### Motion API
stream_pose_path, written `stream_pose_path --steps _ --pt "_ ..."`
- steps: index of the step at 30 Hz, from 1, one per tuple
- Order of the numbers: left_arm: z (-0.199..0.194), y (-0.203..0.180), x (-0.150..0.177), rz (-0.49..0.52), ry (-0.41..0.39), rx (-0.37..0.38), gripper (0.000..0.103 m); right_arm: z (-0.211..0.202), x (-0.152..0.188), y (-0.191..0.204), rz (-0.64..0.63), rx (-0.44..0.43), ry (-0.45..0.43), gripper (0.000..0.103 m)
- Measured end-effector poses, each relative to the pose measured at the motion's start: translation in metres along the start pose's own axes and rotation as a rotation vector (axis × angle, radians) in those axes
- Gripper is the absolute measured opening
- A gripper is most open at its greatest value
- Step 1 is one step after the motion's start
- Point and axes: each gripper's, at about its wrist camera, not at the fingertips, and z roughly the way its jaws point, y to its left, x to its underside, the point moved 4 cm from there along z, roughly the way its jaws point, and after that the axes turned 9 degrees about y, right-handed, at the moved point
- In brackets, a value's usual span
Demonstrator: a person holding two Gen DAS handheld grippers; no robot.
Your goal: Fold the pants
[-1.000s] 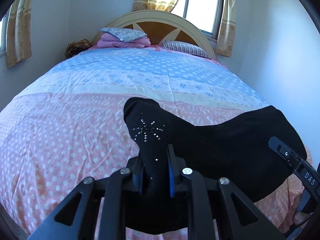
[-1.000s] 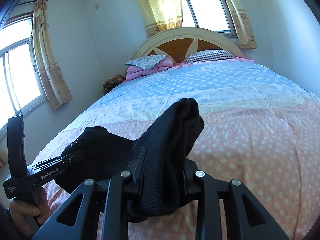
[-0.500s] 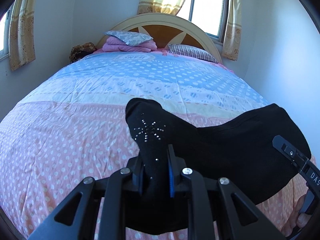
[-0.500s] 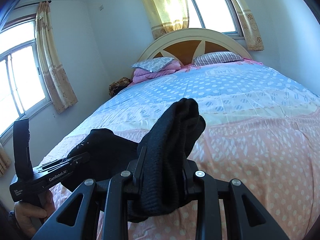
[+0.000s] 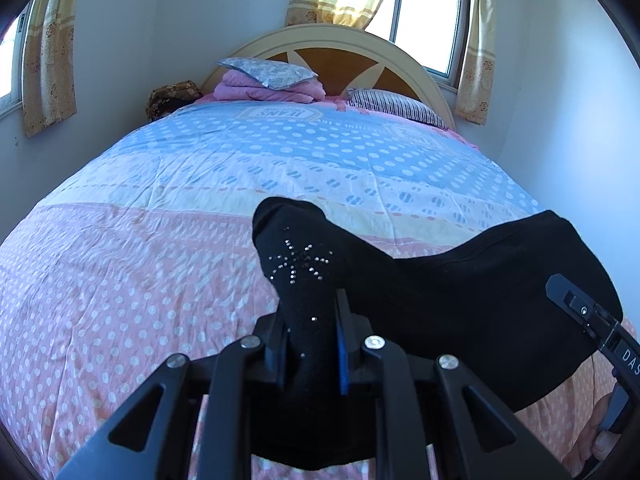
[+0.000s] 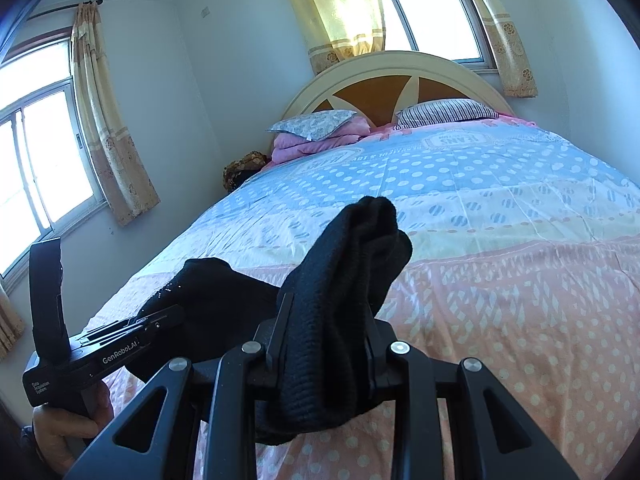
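A made bed under a dotted cover

Ahead of the left gripper we see its polka-dot quilt, pink nearest us, then pale yellow, then blue. At the far end, by the headboard, lie a striped pillow and a floral pillow on folded pink bedding.
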Motion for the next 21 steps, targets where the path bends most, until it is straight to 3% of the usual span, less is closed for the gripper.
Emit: stream_pose_path --steps 11,21 --pt "0.006 0.027 -0.021 -0.015 -0.014 -0.055 0.019 0.034 -0.018 0.019 -0.010 -0.045 0.017 0.029" --pt "0.027 0.065 -0.047 -0.023 -0.055 -0.181 0.019 0.095 -0.038 0.042 -0.004 -0.115 0.010 0.029"
